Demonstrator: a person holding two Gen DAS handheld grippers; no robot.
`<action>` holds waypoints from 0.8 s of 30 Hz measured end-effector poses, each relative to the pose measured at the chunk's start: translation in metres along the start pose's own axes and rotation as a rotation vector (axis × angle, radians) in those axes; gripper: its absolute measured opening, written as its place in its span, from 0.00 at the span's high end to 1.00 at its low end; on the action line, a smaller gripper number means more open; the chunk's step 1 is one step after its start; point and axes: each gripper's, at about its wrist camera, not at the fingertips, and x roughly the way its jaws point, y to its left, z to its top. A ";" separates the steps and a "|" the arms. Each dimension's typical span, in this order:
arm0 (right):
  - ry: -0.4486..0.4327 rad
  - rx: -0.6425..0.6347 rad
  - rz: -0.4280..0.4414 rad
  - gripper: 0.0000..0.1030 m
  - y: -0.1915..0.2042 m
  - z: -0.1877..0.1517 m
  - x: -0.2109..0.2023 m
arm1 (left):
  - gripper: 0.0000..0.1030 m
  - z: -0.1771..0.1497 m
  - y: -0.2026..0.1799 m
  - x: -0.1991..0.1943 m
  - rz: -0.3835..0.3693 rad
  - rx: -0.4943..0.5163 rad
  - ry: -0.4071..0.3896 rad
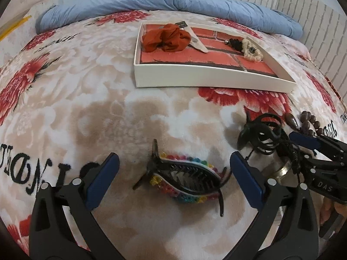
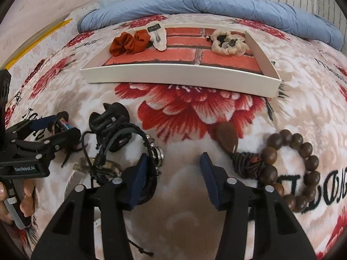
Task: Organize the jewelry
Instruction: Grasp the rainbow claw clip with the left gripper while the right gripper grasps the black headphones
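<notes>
A rainbow-beaded black hair claw [image 1: 184, 178] lies on the floral blanket between the open fingers of my left gripper [image 1: 173, 165], untouched. My right gripper [image 2: 173, 166] is open and empty; its left finger sits against a black braided cord bracelet [image 2: 149, 151]. A black claw clip [image 2: 110, 117] lies behind the bracelet and also shows in the left wrist view [image 1: 258, 134]. A brown wooden bead bracelet [image 2: 290, 169] with a teardrop pendant [image 2: 227, 136] lies to the right. The white tray [image 1: 195, 75] holds an orange scrunchie [image 1: 167, 36] and a cream scrunchie [image 1: 251, 49].
A rolled blue quilt [image 1: 173, 2] lies behind the tray against a white brick wall. A metal ring [image 1: 284, 169] and an amber bangle [image 2: 104, 166] lie among the cords. The tray [image 2: 173, 78] also holds a cream clip card [image 2: 158, 36].
</notes>
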 end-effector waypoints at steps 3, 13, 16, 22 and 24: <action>0.001 -0.003 0.005 0.59 0.001 0.003 0.003 | 0.05 -0.001 -0.002 0.004 0.015 0.012 0.016; -0.018 0.030 0.019 0.84 -0.008 0.005 0.002 | 0.17 -0.002 -0.001 0.001 0.024 0.022 0.007; -0.025 0.015 0.006 0.84 -0.005 0.005 0.001 | 0.25 -0.004 -0.004 -0.002 0.014 0.040 -0.001; -0.059 0.016 -0.016 0.84 -0.006 0.005 -0.007 | 0.33 -0.005 -0.005 -0.005 -0.009 0.048 -0.014; -0.068 0.020 -0.022 0.84 -0.008 0.005 -0.009 | 0.34 -0.006 -0.003 -0.007 -0.019 0.036 -0.018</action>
